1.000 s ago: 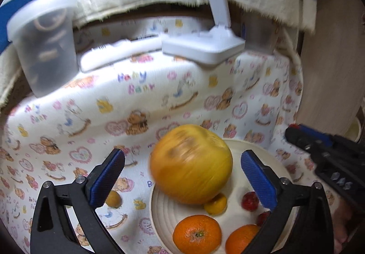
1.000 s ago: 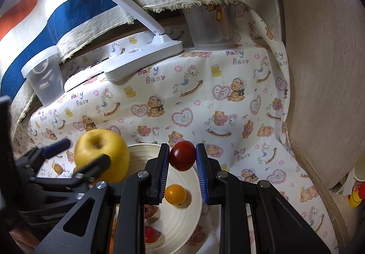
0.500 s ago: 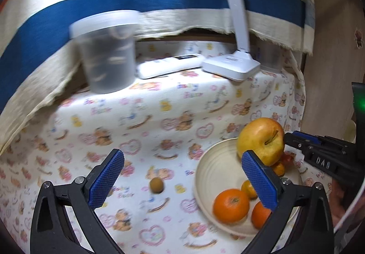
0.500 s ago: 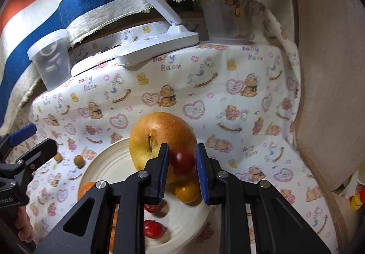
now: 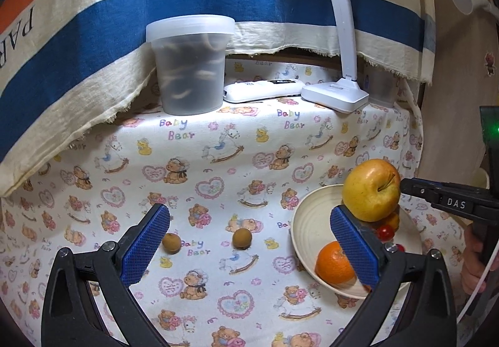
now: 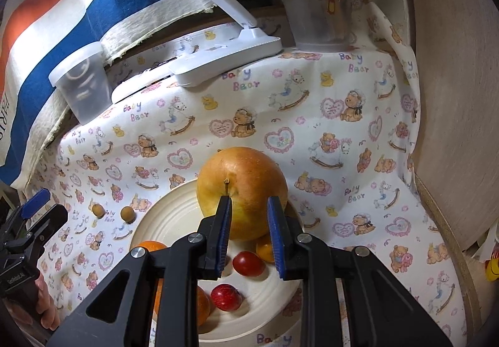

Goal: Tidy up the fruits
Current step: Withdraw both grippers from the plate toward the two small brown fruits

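A cream bowl (image 6: 174, 222) (image 5: 308, 222) holds a big yellow-red apple (image 6: 241, 191) (image 5: 371, 189), oranges (image 5: 335, 262), a small yellow fruit (image 6: 264, 250) and two red cherry tomatoes (image 6: 248, 262) (image 6: 226, 297). My right gripper (image 6: 249, 200) hovers over the bowl just in front of the apple, jaws narrow, with nothing between them. Left of the bowl, two small brown fruits (image 5: 171, 243) (image 5: 241, 238) lie on the printed cloth. My left gripper (image 5: 249, 242) stands wide open above them. The right pad (image 5: 352, 244) covers part of the bowl.
At the back stand a lidded translucent tub (image 5: 190, 66), a white remote (image 5: 262, 89), a white lamp base (image 5: 335, 93) and a clear cup (image 5: 379, 88) under a hanging striped cloth. A wooden panel (image 6: 452, 97) borders the right side. A hand (image 5: 474, 262) grips the right tool.
My left gripper drew back and swung left, leaving the apple in the bowl. The red tomato that sat between my right gripper's pads now lies in the bowl below them.
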`<state>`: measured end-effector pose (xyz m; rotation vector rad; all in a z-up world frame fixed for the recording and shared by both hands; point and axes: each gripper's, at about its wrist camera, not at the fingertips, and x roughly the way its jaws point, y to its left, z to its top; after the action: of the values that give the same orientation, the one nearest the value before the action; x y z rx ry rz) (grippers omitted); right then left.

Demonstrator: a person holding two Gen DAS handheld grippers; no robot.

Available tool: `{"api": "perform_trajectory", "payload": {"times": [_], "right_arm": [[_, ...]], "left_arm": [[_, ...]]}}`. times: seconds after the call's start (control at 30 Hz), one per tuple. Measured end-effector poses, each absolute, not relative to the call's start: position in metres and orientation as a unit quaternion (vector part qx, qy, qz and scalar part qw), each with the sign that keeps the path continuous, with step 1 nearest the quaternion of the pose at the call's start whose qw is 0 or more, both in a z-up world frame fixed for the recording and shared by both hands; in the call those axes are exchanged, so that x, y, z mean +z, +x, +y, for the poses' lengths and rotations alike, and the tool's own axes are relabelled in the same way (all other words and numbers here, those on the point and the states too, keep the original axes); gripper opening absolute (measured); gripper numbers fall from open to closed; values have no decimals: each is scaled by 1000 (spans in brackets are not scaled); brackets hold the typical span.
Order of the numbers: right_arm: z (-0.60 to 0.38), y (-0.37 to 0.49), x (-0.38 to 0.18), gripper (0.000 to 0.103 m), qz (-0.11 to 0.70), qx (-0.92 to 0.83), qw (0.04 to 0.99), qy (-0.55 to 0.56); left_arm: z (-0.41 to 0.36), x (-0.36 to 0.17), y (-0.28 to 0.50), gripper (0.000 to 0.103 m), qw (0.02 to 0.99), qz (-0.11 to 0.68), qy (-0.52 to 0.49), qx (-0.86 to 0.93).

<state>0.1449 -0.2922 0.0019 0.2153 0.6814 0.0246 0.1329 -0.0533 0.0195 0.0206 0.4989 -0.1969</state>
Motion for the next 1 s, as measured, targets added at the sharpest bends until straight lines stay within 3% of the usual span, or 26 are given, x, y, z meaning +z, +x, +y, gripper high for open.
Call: {"api": "perform_trajectory", "payload": {"times": [0.53, 0.63, 0.83, 1.0], "right_arm": [[-272, 137, 6, 27, 306, 6, 951, 54], [-271, 135, 7, 42, 294, 1, 955, 51], [-272, 133, 10, 49, 283, -2, 958, 50], [-271, 128, 14, 72, 263, -14, 964, 40]], "left_arm": [[-61, 30, 107, 102, 983, 159, 36, -84], [-64, 31, 102, 102, 985, 146, 49, -82], [-65, 30, 101, 102, 985, 145, 42, -85], [-60, 35, 98, 102, 986, 140, 36, -78]]}}
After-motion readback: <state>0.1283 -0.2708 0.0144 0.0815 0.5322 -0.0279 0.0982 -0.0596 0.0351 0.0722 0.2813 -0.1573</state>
